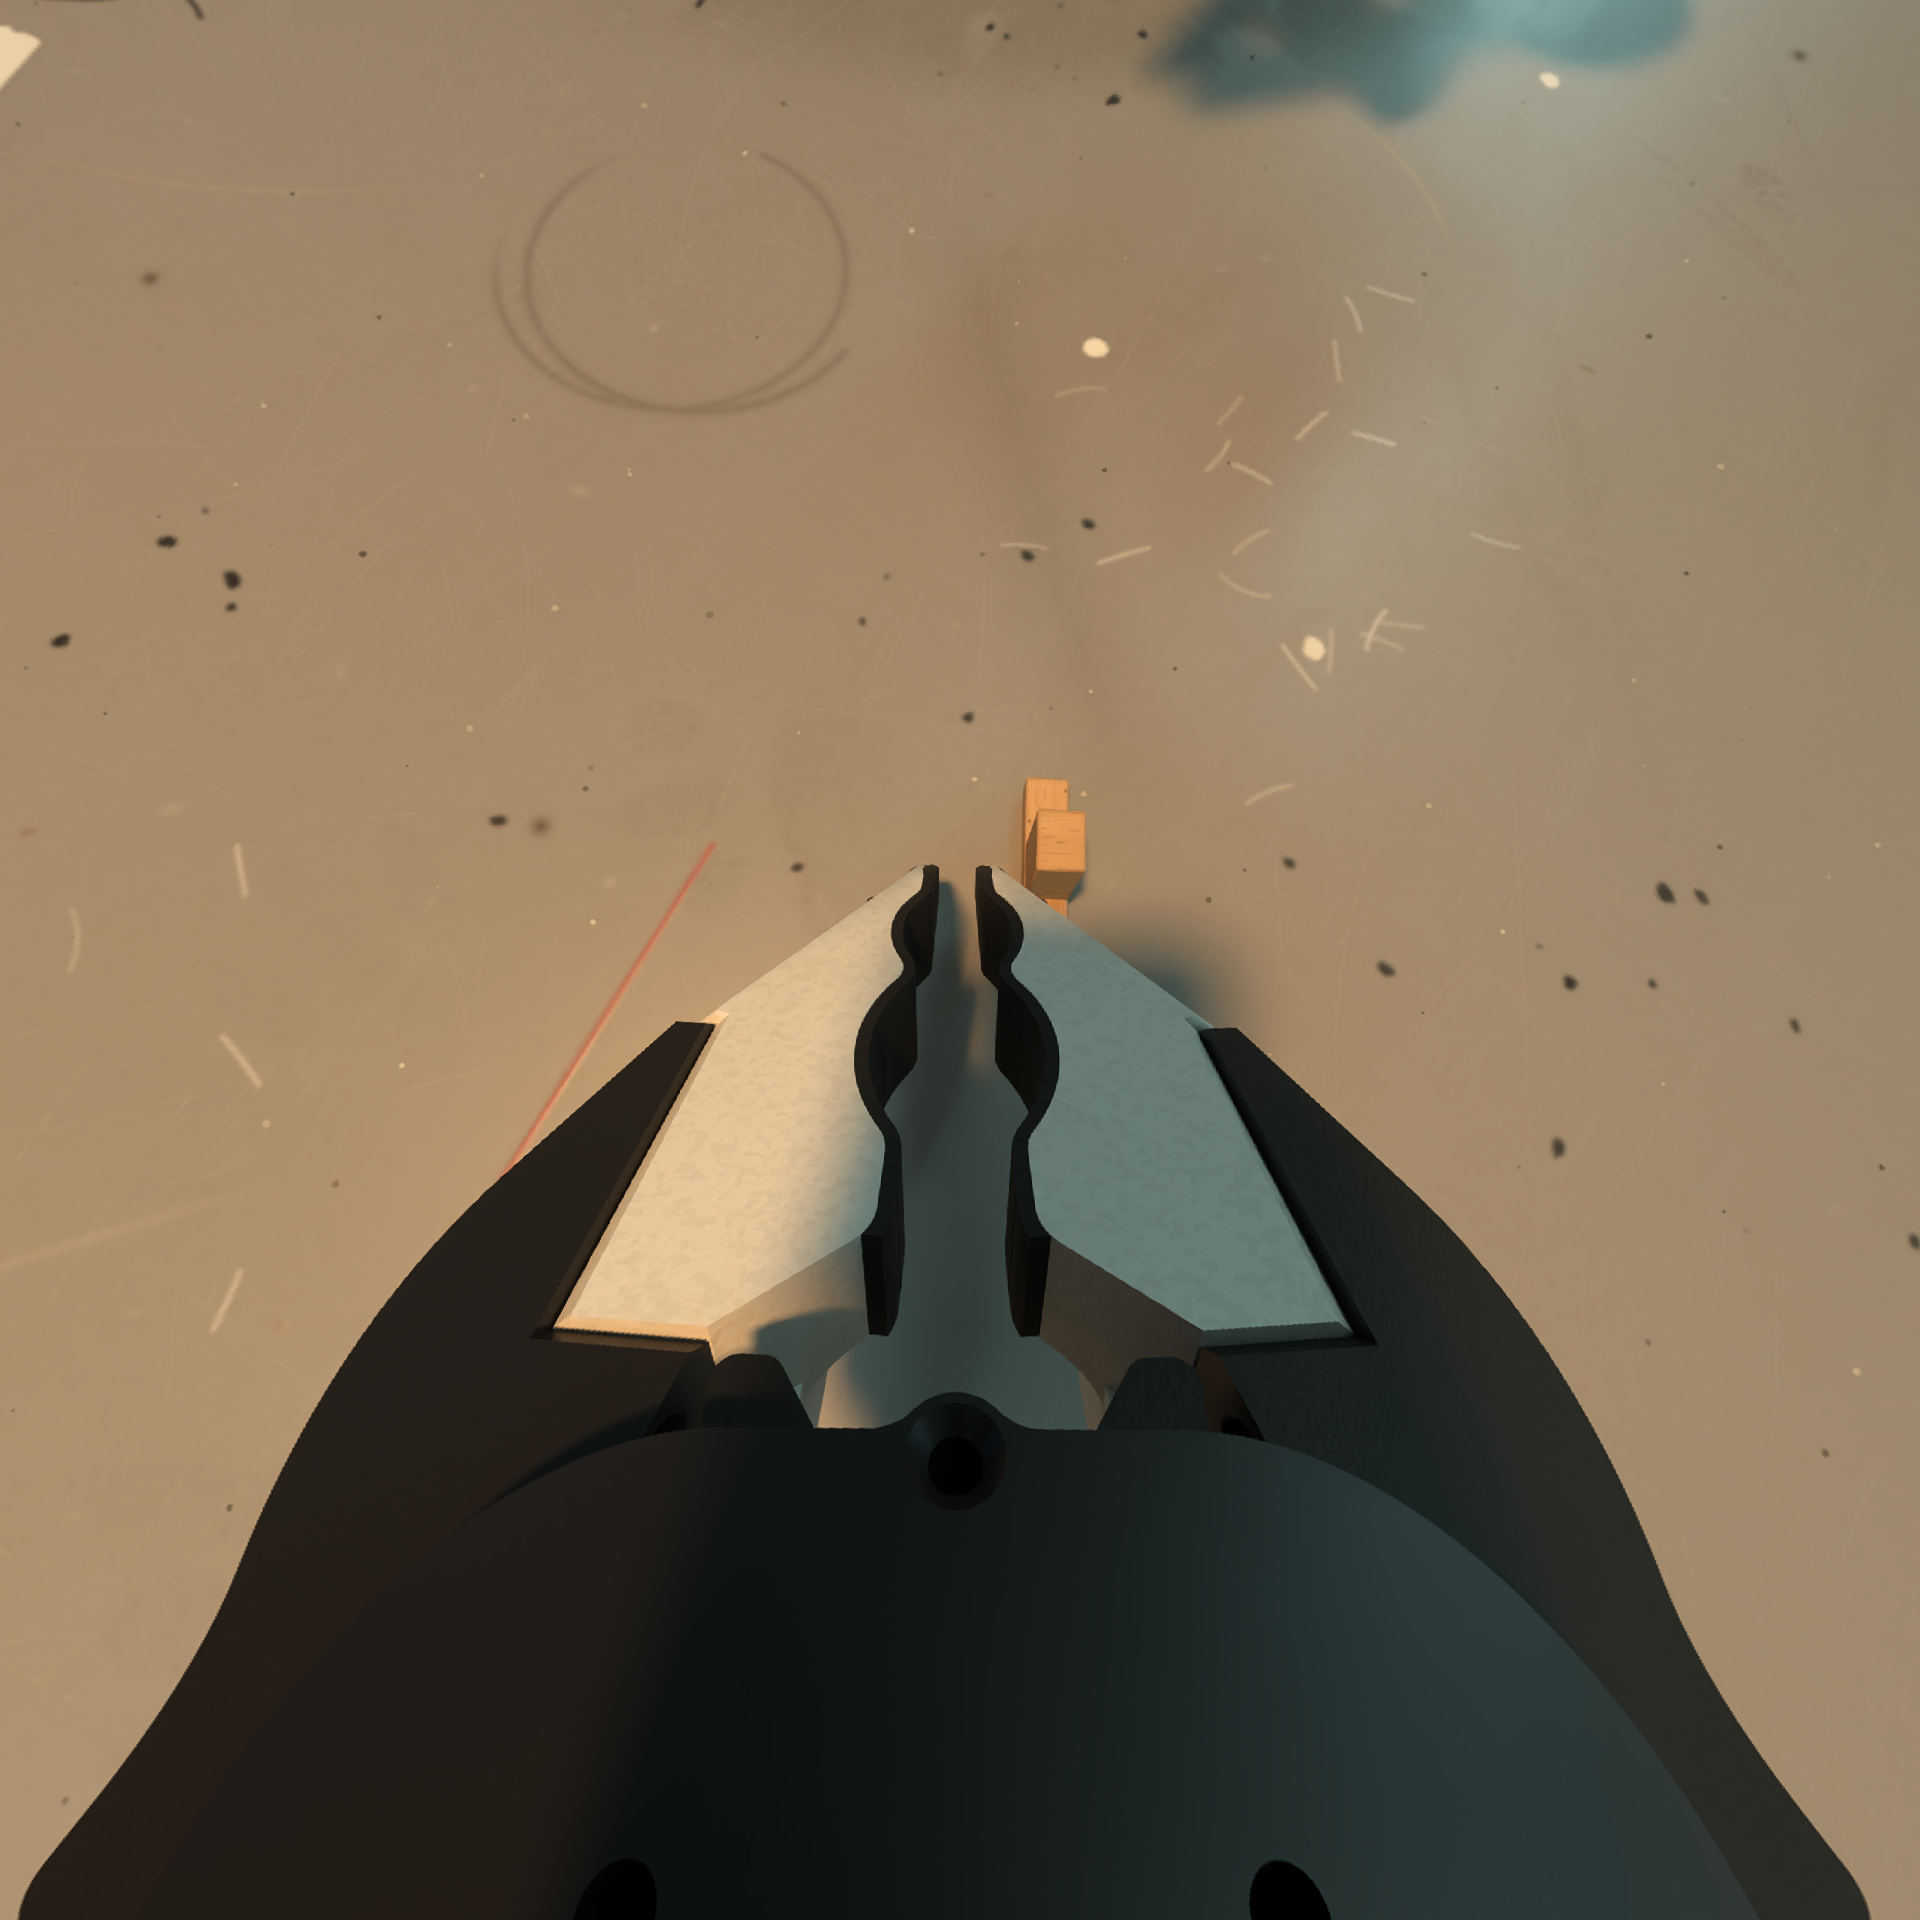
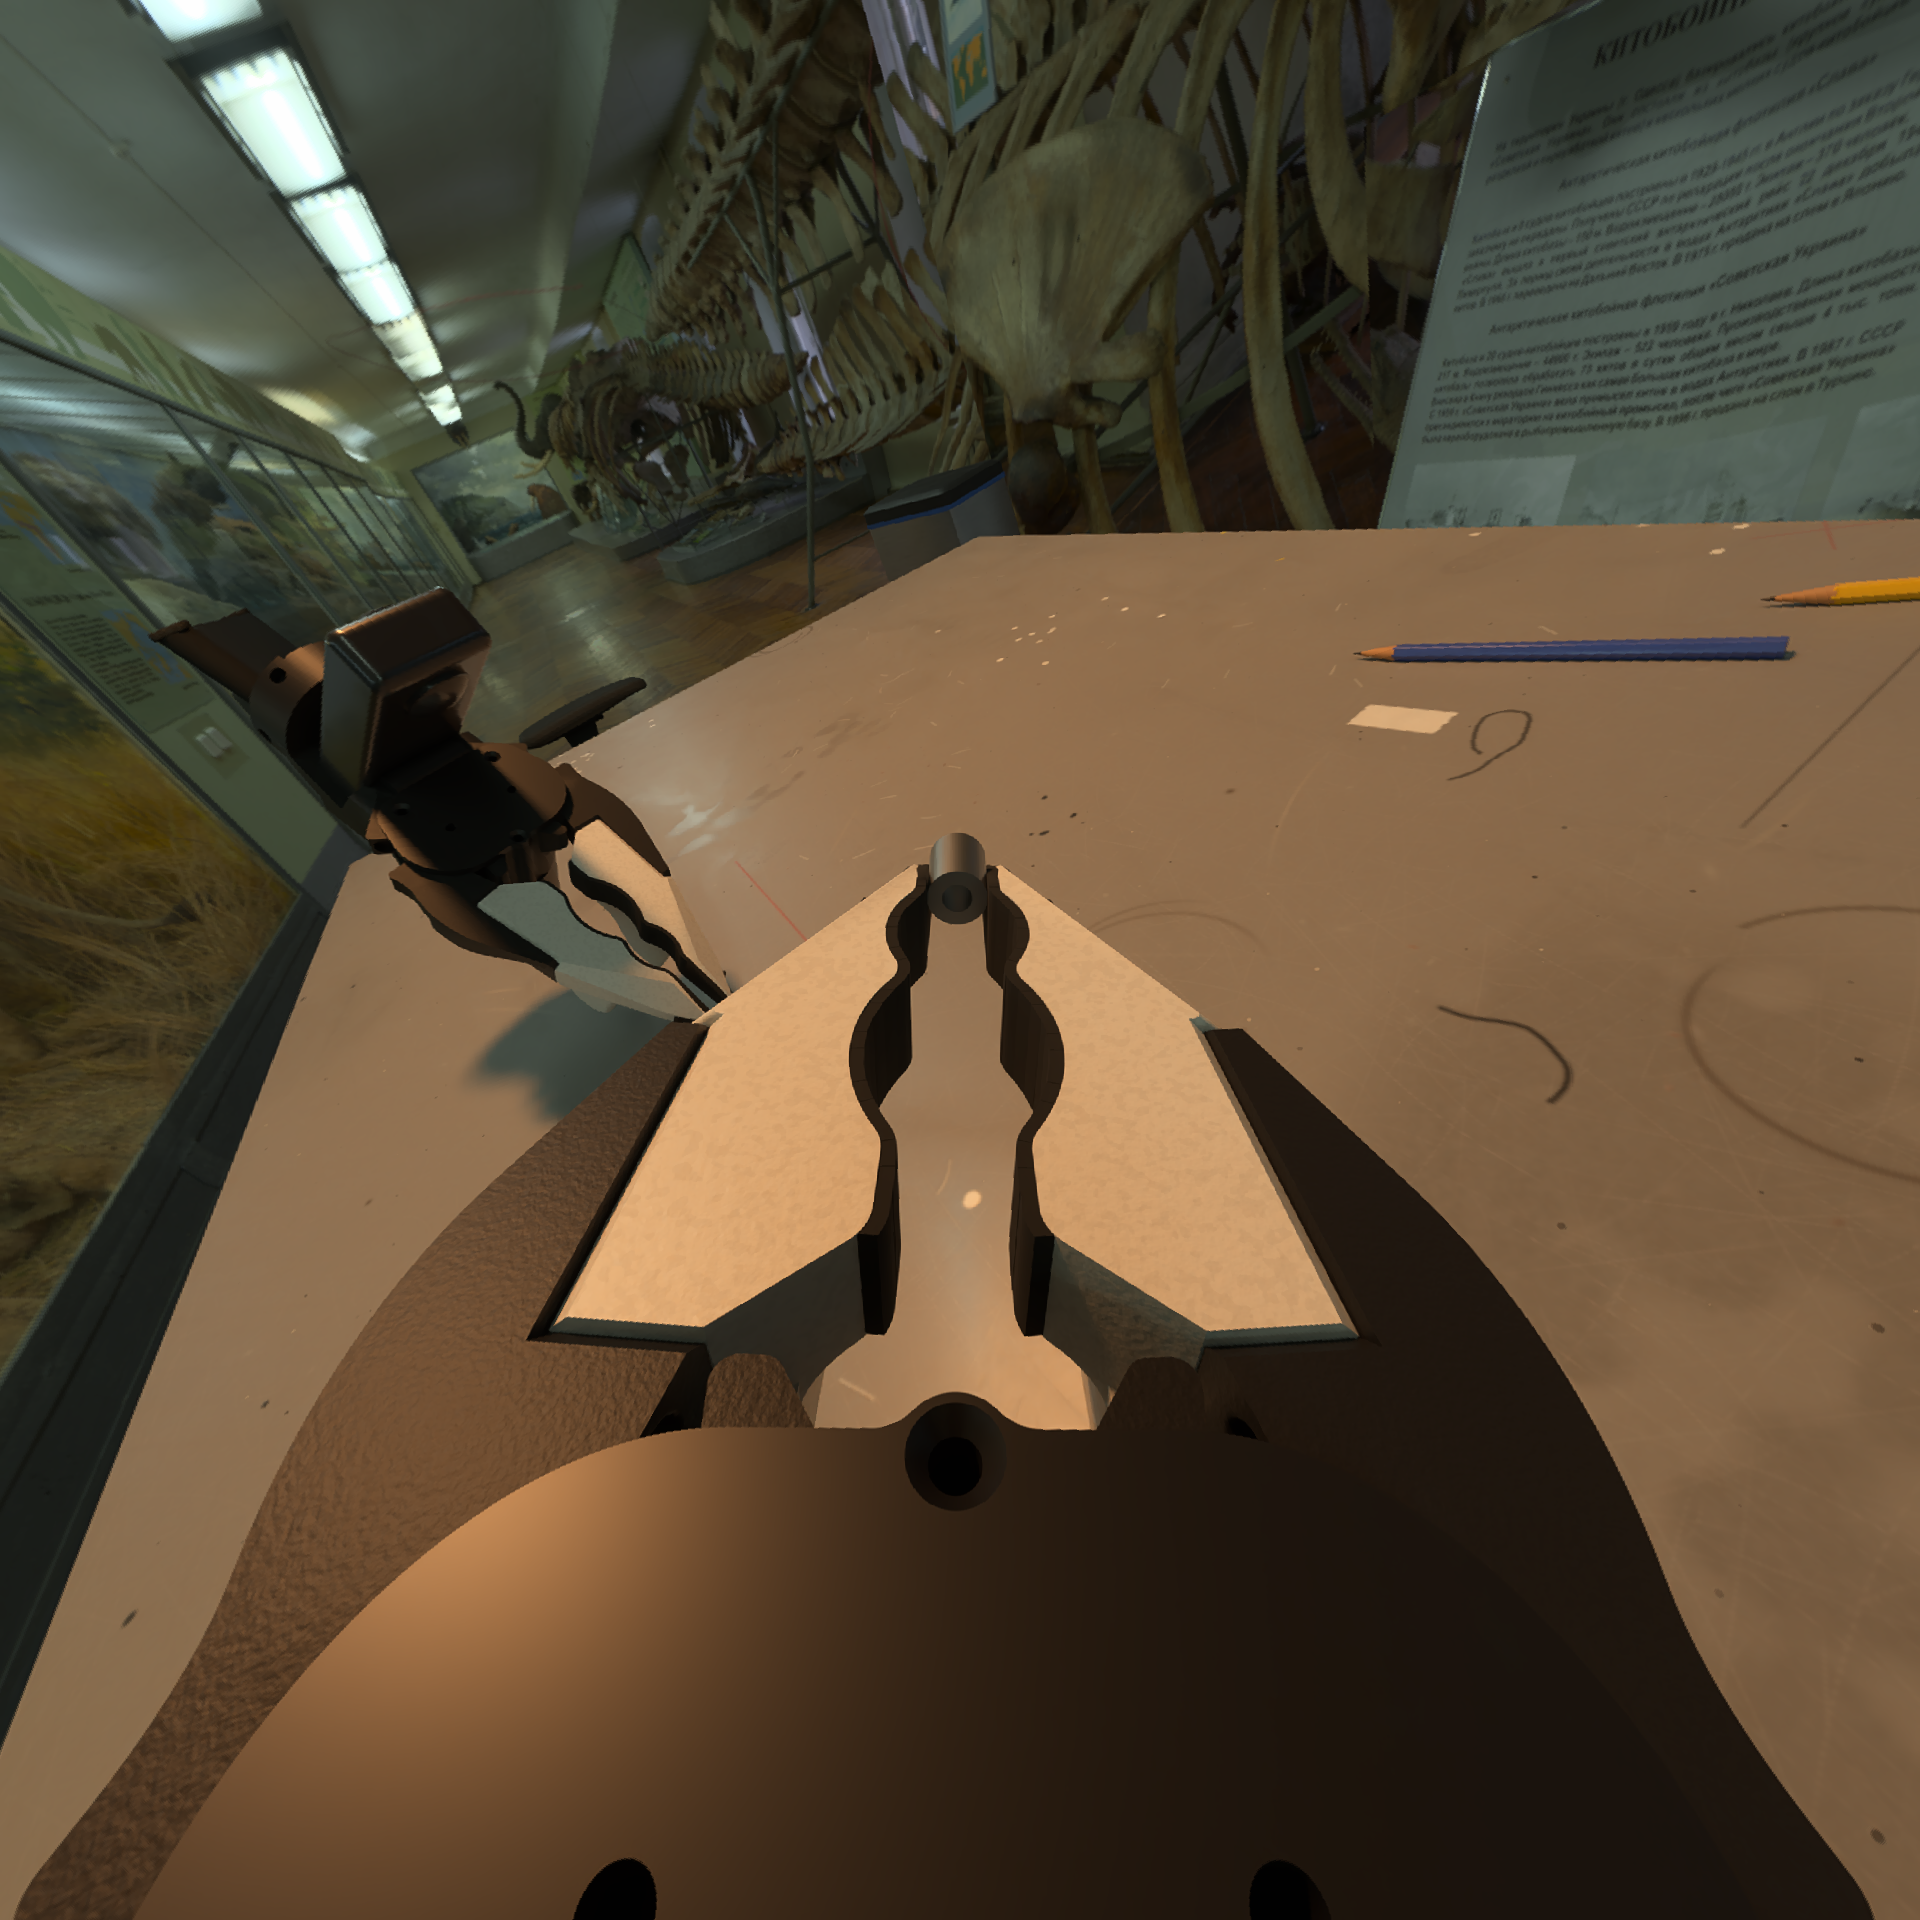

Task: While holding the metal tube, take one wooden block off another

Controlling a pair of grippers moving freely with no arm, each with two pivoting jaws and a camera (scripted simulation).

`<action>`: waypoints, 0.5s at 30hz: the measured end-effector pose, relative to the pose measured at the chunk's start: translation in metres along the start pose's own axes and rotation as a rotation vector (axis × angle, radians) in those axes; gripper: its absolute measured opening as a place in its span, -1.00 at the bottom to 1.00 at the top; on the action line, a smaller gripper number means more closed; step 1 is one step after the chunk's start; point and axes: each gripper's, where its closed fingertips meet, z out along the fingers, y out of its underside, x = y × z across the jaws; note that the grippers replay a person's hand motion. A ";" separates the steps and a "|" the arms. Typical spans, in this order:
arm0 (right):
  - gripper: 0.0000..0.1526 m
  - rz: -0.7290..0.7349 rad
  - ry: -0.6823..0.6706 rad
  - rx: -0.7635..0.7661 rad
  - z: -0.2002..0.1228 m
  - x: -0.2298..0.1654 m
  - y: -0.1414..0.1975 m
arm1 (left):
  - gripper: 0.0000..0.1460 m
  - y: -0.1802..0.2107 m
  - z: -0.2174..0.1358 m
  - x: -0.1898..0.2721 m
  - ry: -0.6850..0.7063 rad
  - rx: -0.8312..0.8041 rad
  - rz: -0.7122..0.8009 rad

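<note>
In the left wrist view, two small wooden blocks [image 1: 1056,844] sit stacked on the tan table, just beyond and to the right of my left gripper's [image 1: 956,883] right fingertip. My left gripper points down at the table with its jaws nearly together and nothing between them. In the right wrist view, my right gripper [image 2: 956,894] is shut on a short grey metal tube [image 2: 957,881], held at the fingertips above the table. My left gripper [image 2: 698,1000] shows to its left, tilted down; its tips are partly hidden. The blocks are not visible there.
A blue pencil [image 2: 1579,650], a yellow pencil [image 2: 1860,592] and a white patch [image 2: 1403,718] lie at the far right. The table's left edge [image 2: 343,914] drops off beside the left gripper. A printed board [image 2: 1662,260] stands behind the far edge.
</note>
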 end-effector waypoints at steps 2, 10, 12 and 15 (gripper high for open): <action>-0.88 0.001 0.000 0.001 0.000 0.000 0.000 | -0.92 0.002 0.001 -0.001 0.000 -0.011 0.001; -0.88 -0.001 -0.006 0.004 0.000 -0.002 -0.001 | -0.98 0.000 0.002 0.002 0.078 -0.012 -0.105; -0.88 -0.002 -0.007 0.005 0.000 -0.003 -0.001 | -0.98 -0.001 0.000 0.006 0.143 -0.004 -0.160; -0.88 -0.001 -0.011 0.006 0.000 -0.004 -0.002 | -0.98 -0.003 -0.005 0.011 0.225 -0.003 -0.205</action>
